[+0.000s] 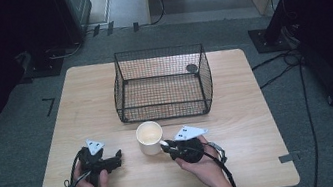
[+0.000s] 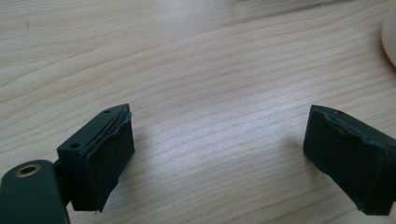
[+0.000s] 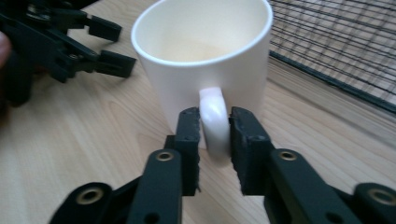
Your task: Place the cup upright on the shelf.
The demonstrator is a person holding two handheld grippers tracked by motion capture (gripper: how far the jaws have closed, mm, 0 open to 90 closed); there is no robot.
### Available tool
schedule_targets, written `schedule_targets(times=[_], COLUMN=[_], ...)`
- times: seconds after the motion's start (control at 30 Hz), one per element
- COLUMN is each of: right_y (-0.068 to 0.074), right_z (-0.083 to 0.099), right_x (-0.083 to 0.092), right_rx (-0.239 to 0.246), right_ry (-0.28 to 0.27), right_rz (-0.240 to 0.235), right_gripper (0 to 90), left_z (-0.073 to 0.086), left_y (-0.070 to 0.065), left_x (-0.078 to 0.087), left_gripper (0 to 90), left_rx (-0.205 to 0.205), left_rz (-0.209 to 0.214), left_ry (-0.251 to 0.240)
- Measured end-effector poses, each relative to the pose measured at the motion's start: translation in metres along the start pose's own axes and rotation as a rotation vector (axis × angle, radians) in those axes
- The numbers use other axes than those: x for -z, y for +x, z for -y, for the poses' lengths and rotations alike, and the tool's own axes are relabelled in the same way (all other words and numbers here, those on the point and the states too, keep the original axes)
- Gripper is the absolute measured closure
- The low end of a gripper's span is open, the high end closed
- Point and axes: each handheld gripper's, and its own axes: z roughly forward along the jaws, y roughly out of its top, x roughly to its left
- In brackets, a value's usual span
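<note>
- On the wooden surface (image 1: 238, 112), a black wire basket (image 1: 163, 84) stands toward the far side.
- Just in front of the basket sits a white mug (image 1: 149, 137).
- The right tool (image 3: 215, 135) clamps the mug's handle (image 3: 214, 119).
- The left tool (image 2: 219, 154), near the mug, gapes wide, holding nothing.

worktop (image 1: 248, 111): light wood | floor (image 1: 14, 138): grey carpet | cables (image 1: 281, 62): black, on floor right of worktop
</note>
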Motion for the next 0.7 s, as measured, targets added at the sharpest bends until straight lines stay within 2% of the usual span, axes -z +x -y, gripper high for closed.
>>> schedule_targets(times=[0.17,0.2,0.3,0.37,0.4,0.43,0.47,0.5,0.53,0.7], right_y=[0.005,0.008,0.010,0.010,0.010,0.010,0.011,0.011,0.012,0.016], right_z=[0.000,0.000,0.000,-0.001,-0.001,-0.001,-0.001,-0.001,0.000,-0.001], right_x=[-0.004,-0.006,-0.007,-0.008,-0.010,-0.010,-0.011,-0.011,-0.011,-0.011], right_rx=[0.024,0.042,0.037,0.031,0.027,0.027,0.030,0.030,0.036,0.076], right_ry=[-0.001,-0.002,0.001,0.006,0.010,0.010,0.010,0.010,0.006,-0.007], right_rz=[0.031,0.049,0.061,0.056,0.052,0.052,0.053,0.053,0.055,0.066], right_gripper=[76.8,76.7,76.0,73.3,68.2,68.2,72.1,72.1,77.8,80.2], left_z=[0.000,0.000,0.000,0.000,0.000,0.000,0.000,0.000,0.000,0.000], left_y=[0.000,0.000,0.000,0.000,0.000,0.000,0.000,0.000,0.000,0.000], left_x=[0.000,0.000,0.000,0.000,0.000,0.000,0.000,0.000,0.000,0.000], left_gripper=[9.3,9.3,9.3,9.3,9.3,9.3,9.3,9.3,9.3,9.3], left_rx=[0.000,0.000,0.000,0.000,0.000,0.000,0.000,0.000,0.000,0.000], left_rz=[0.000,0.000,0.000,0.000,0.000,0.000,0.000,0.000,0.000,0.000], left_ry=[0.000,0.000,0.000,0.000,0.000,0.000,0.000,0.000,0.000,0.000])
